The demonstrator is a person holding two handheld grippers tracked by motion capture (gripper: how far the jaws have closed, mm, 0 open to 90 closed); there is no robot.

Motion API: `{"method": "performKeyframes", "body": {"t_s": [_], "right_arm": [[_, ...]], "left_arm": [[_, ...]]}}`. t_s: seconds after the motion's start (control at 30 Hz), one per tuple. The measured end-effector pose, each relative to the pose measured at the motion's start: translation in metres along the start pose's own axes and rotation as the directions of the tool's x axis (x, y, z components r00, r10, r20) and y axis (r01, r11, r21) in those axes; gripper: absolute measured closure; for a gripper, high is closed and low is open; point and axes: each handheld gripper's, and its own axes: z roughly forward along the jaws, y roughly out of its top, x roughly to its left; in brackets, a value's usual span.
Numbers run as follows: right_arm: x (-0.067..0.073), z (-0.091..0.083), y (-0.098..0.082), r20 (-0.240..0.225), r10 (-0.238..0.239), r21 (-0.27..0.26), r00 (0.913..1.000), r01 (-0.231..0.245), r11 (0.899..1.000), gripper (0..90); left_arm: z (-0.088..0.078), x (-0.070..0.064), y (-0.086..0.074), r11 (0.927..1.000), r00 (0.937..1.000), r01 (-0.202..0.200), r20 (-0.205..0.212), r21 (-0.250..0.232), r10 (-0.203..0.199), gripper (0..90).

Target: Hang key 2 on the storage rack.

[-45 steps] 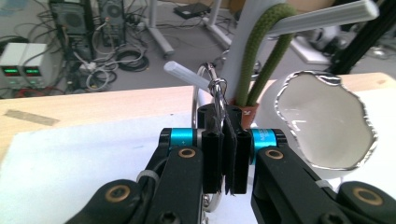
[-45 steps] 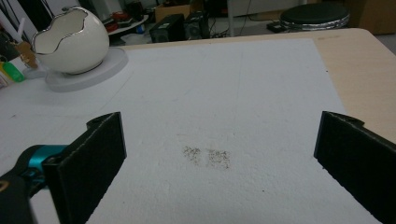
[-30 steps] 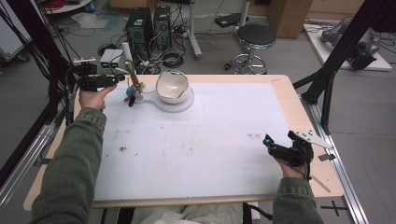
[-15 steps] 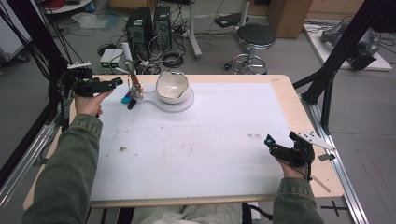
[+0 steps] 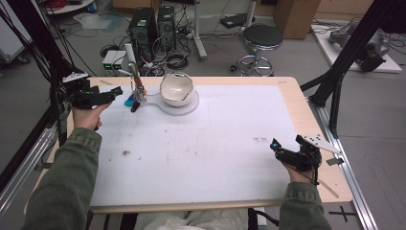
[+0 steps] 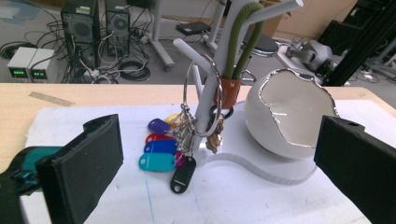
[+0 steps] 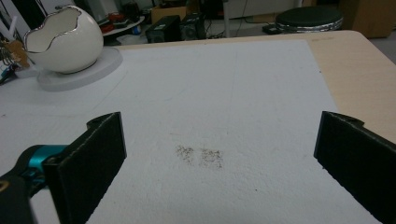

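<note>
Fingers on my left gripper (image 5: 113,92) gape wide and have drawn back from the key bunch (image 6: 180,140), which hangs on its white stand (image 6: 205,100); right gripper (image 5: 276,148), open, waits.

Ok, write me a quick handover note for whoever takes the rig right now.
Left tool: open, holding nothing, raised at the far left of the table and aimed at the key bunch.
Right tool: open, holding nothing, low over the white mat near the right edge.
The key bunch hangs by its ring on the white peg stand, coloured tags lying on the mat. The egg-shaped bowl sits beside it on the same base.
Done: nothing grasped so far.
Left: probably close the left tool on the keys and lift them off.
</note>
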Motion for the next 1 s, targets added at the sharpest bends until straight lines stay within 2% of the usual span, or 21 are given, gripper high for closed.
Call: {"method": "performKeyframes", "body": {"t_s": [0.07, 0.23, 0.33, 0.43, 0.87, 1.0], "right_arm": [[0.000, 0.000, 0.000, 0.000, -0.001, 0.000, 1.0000, 0.001, 1.000, 1.4], [0.001, 0.000, 0.000, 0.000, -0.001, 0.005, 1.0000, 0.001, 1.000, 1.4], [0.001, 0.000, 0.000, 0.000, -0.004, 0.005, 1.0000, 0.004, 1.000, 1.4], [0.001, 0.000, 0.000, 0.000, -0.005, 0.005, 1.0000, 0.005, 1.000, 1.4], [0.002, 0.000, -0.001, -0.001, -0.003, 0.006, 1.0000, 0.003, 1.000, 1.4], [0.002, 0.000, -0.001, 0.000, -0.008, 0.011, 1.0000, 0.008, 1.000, 1.4]], "left_arm": [[-0.002, -0.001, -0.004, 0.9998, 0.9999, -0.015, -0.004, -0.009, 0.015, 1.6], [-0.009, 0.000, -0.012, 0.9996, 1.0000, -0.006, -0.007, -0.027, 0.005, 1.6], [-0.013, 0.000, -0.016, 0.9997, 0.9998, -0.015, -0.011, -0.020, 0.015, 1.6], [-0.018, -0.001, -0.020, 0.9993, 0.9999, -0.013, 0.005, -0.035, 0.014, 1.6], [-0.031, -0.001, -0.043, 0.9992, 0.9999, -0.013, -0.011, -0.038, 0.012, 1.6], [-0.033, -0.002, -0.048, 0.9994, 0.9997, -0.023, -0.011, -0.027, 0.023, 1.6]]}}
